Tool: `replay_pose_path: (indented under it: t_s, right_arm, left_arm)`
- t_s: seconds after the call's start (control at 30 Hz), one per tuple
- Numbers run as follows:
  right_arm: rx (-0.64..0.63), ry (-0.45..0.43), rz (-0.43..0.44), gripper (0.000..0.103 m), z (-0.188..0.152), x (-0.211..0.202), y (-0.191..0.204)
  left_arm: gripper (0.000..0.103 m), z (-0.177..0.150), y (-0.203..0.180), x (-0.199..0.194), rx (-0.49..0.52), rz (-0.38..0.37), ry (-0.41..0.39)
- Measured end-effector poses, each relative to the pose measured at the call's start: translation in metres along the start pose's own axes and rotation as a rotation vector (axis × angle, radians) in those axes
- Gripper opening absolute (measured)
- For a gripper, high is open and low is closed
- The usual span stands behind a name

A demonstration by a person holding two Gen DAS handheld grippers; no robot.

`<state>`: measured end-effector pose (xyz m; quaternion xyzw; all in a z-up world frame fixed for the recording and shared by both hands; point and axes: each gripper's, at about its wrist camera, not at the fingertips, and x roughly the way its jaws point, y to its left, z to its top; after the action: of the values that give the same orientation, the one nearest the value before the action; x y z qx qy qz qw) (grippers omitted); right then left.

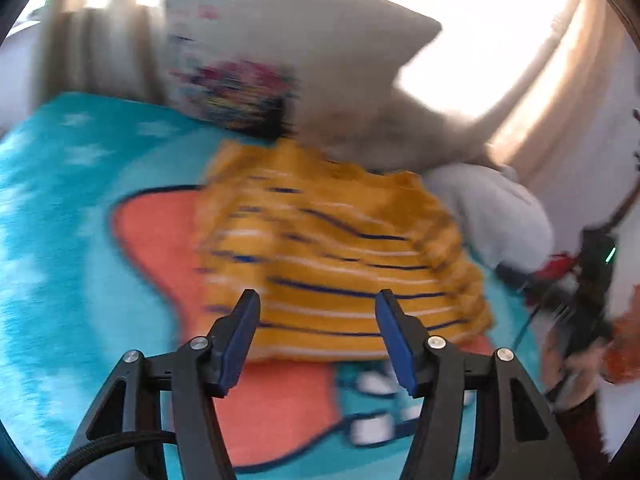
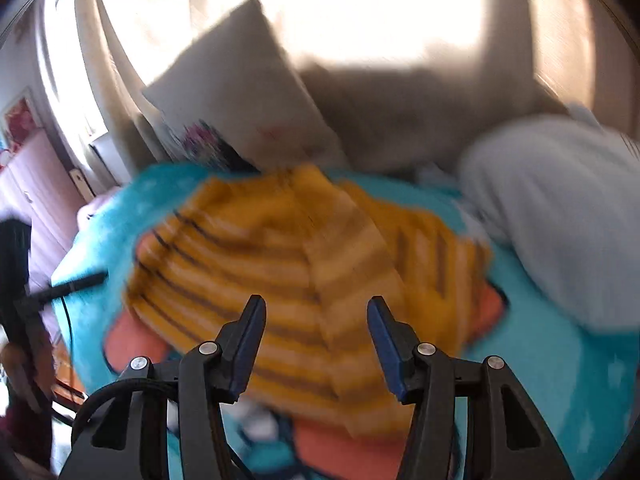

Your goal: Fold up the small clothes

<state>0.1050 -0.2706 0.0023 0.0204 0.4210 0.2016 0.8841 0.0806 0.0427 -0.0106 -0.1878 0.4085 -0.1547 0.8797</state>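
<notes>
A small yellow knit garment [image 1: 332,256] with dark blue and white stripes lies folded on a turquoise blanket [image 1: 60,272] that has an orange shape on it. My left gripper [image 1: 317,296] hovers above the garment's near edge, open, with nothing between its blue pads. In the right wrist view the same garment [image 2: 288,264] looks blurred, with a folded strip running down its middle. My right gripper [image 2: 316,300] hangs over it, open and holding nothing. Both views are smeared by motion.
A pale pillow [image 1: 280,52] with a colourful print leans at the head of the bed, and a light grey pillow [image 2: 560,208] lies to the right. Bright curtains [image 2: 320,12] hang behind. A hand holding a dark device [image 1: 592,280] is at the right edge of the left wrist view.
</notes>
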Motion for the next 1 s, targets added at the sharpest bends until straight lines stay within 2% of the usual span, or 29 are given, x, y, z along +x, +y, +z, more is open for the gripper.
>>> replay_pose_path:
  t_s: [0.03,0.1,0.2,0.27,0.3,0.37,0.5,0.6,0.67,0.73,0.77,0.8,0.83,0.87,0.9,1.0]
  right_arm:
    - [0.004,-0.001,-0.004,0.057,-0.009,-0.001,-0.004]
    - [-0.008,0.002,-0.007,0.057,-0.022,0.005,-0.006]
    - [-0.103,0.019,-0.106,0.057,-0.039,0.024,0.005]
    - [-0.171,0.023,-0.19,0.057,-0.046,0.042,0.012]
    - [-0.198,0.038,-0.22,0.043,-0.049,0.05,0.012]
    - [-0.215,0.058,-0.272,0.006,-0.05,0.057,0.009]
    - [-0.032,-0.027,-0.245,0.003,-0.035,0.03,-0.034]
    - [0.18,-0.025,-0.208,0.003,-0.036,0.019,-0.086]
    - [0.29,-0.015,-0.295,0.003,-0.043,0.015,-0.119]
    - [0.379,-0.05,-0.281,0.009,-0.049,-0.002,-0.142]
    - [0.35,-0.077,-0.263,0.01,-0.046,-0.01,-0.138]
    - [0.272,-0.111,-0.231,0.013,-0.041,-0.018,-0.124]
    - [0.204,-0.125,-0.2,0.02,-0.035,-0.02,-0.11]
    - [0.118,-0.13,-0.166,0.041,-0.027,-0.019,-0.091]
    - [0.01,-0.136,-0.142,0.058,-0.018,-0.014,-0.066]
    - [-0.262,-0.126,-0.153,0.062,-0.006,0.014,-0.009]
  left_arm:
    - [0.061,0.006,-0.013,0.013,0.01,-0.043,0.011]
    - [0.064,0.012,-0.029,0.032,0.031,-0.058,0.011]
    - [0.064,0.02,-0.047,0.072,0.049,-0.026,0.025]
    - [0.064,0.022,-0.049,0.093,0.064,0.04,0.024]
    - [0.064,0.022,-0.047,0.1,0.071,0.074,0.027]
    - [0.064,0.02,-0.041,0.115,0.088,0.16,0.039]
    - [0.064,0.013,-0.038,0.118,0.14,0.185,0.02]
    - [0.064,0.007,-0.046,0.121,0.198,0.231,0.009]
    - [0.064,0.002,-0.049,0.123,0.23,0.25,0.003]
    - [0.064,0.0,-0.048,0.125,0.24,0.245,-0.008]
    - [0.064,-0.001,-0.045,0.124,0.24,0.238,-0.015]
    - [0.064,-0.001,-0.043,0.123,0.237,0.229,-0.026]
    - [0.064,-0.001,-0.042,0.125,0.234,0.222,-0.032]
    - [0.064,-0.001,-0.04,0.125,0.228,0.212,-0.04]
    - [0.064,0.0,-0.038,0.125,0.221,0.201,-0.045]
    - [0.064,-0.001,-0.029,0.116,0.178,0.148,-0.06]
